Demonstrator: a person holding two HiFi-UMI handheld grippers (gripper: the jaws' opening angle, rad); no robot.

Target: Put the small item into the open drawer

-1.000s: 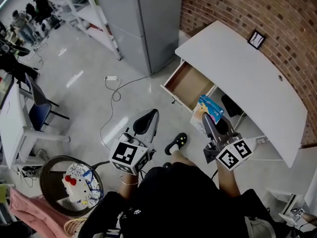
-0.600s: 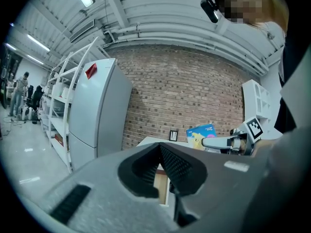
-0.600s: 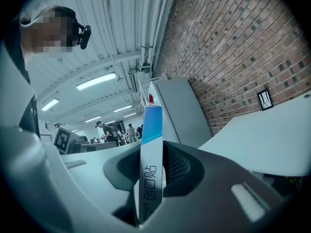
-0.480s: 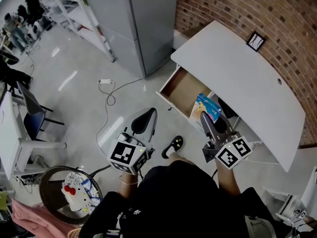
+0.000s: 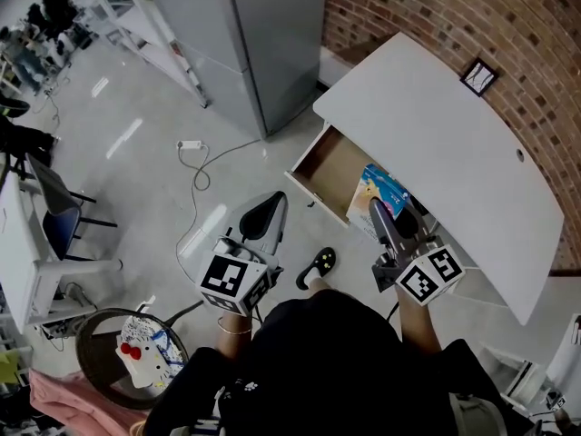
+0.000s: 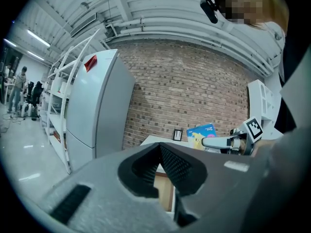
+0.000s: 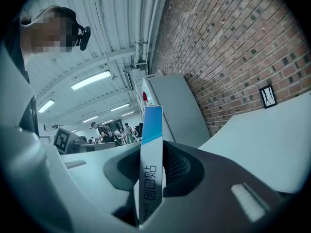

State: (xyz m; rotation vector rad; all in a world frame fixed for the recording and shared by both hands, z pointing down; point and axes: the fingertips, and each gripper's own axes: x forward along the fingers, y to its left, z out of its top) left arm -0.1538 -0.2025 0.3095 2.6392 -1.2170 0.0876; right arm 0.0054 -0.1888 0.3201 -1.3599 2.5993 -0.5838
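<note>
The small box (image 5: pixel 385 192) was a flat packet with a bright blue face carrying a yellow cartoon figure and some pink. Seen edge-on in the right gripper view, its narrow side was white below and blue above, with dark lettering running along it. It stood upright, pinched between the jaws of the right gripper (image 5: pixel 377 212), whose pads pressed on its two broad faces. In the head view it sat at the right end of the open drawer (image 5: pixel 332 160), near the front edge of the white desk (image 5: pixel 436 125). From that steep angle I could not tell whether it hung over the drawer or in front of it, and it touched neither. The box's lower part was hidden behind the right gripper's jaws, and the box covered the drawer's right end. The drawer's bare brown bottom showed to the left of the box. The left gripper (image 6: pixel 159 147) was well left of the drawer with its jaws pressed together and nothing between them. In the left gripper view its dark jaws blocked most of the drawer, leaving only a wood-coloured strip. The lettering on the box's edge was too distorted to read fully.
</note>
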